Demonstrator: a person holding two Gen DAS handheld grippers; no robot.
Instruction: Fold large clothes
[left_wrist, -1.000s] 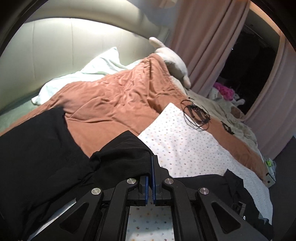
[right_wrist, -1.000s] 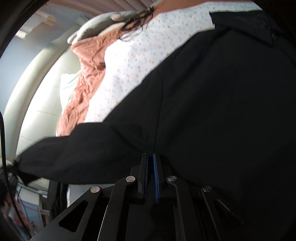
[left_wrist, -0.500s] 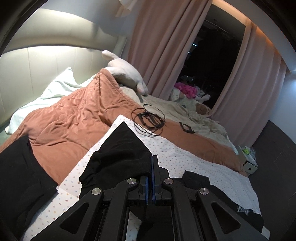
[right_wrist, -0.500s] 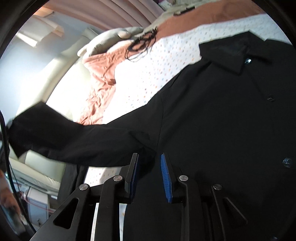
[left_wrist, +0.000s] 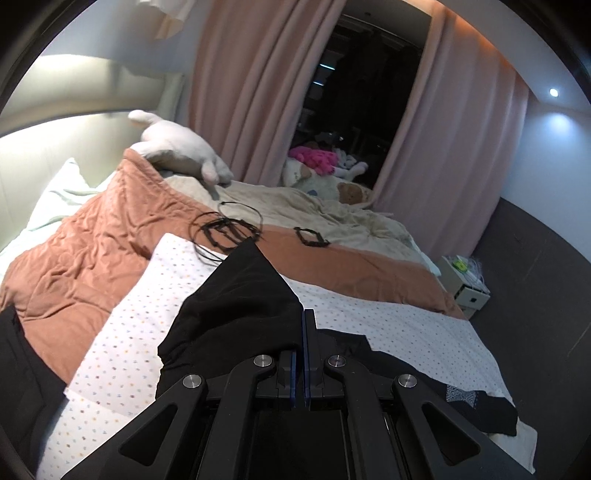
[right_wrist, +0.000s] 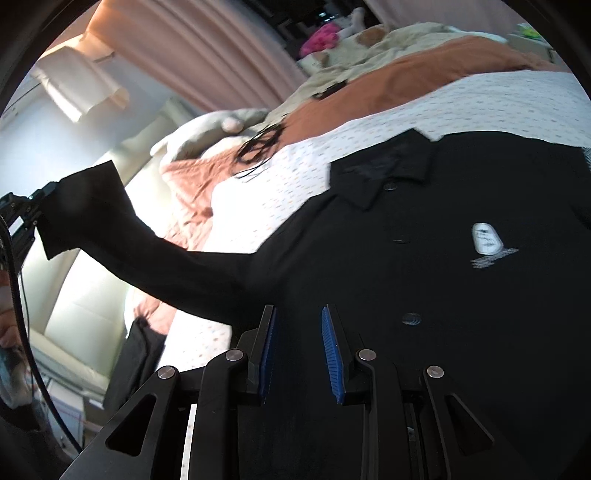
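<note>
A large black button-up shirt (right_wrist: 443, 258) lies front up on the dotted white sheet (right_wrist: 369, 140), collar toward the far side. My left gripper (left_wrist: 303, 325) is shut on the end of its black sleeve (left_wrist: 240, 295), holding it up above the bed. In the right wrist view that sleeve (right_wrist: 122, 236) stretches up and left to the left gripper (right_wrist: 26, 218). My right gripper (right_wrist: 297, 321) is open just above the shirt near the armpit, holding nothing.
A rust-orange quilt (left_wrist: 92, 251) and pillows lie at the head of the bed. Black cords (left_wrist: 225, 229) and a white plush toy (left_wrist: 177, 147) lie on the bedding. Pink curtains (left_wrist: 258, 92) hang behind. A small nightstand (left_wrist: 465, 280) stands at the far right. Another black garment (left_wrist: 22, 369) lies at left.
My left gripper has lifted the sleeve end higher and swung right across the bed. My right gripper has opened, let go of the shirt and drawn back.
</note>
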